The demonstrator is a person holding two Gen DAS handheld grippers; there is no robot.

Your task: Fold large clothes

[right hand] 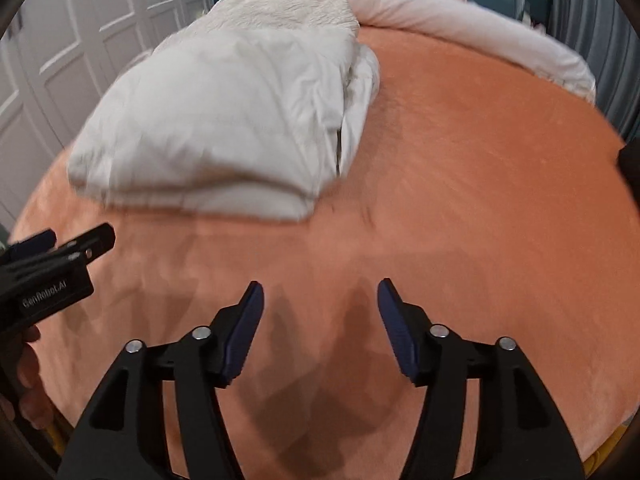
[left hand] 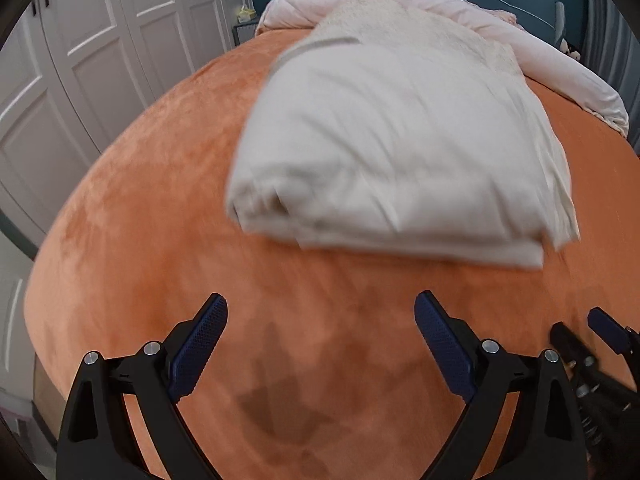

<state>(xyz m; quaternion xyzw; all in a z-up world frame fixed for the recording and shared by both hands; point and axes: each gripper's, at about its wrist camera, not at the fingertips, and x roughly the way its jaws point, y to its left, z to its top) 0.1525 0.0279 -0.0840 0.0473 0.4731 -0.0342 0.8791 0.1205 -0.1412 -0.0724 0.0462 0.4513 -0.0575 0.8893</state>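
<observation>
My left gripper (left hand: 321, 312) and right gripper (right hand: 320, 300) both gape empty over the orange plush bedspread (left hand: 160, 200). The folded white fabric bundle (left hand: 392, 152) lies upper centre in the left view, upper left in the right. Only the right view shows a hand (right hand: 24, 364), lower left.

Soft, even indoor light is falling; motion blur is smearing the folded white garment (left hand: 392, 152), and fisheye distortion is bending the edges.

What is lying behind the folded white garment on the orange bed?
Behind the folded white garment, a rumpled pale pink duvet stretches across the orange bed. The garment covers the duvet's near edge.
</observation>
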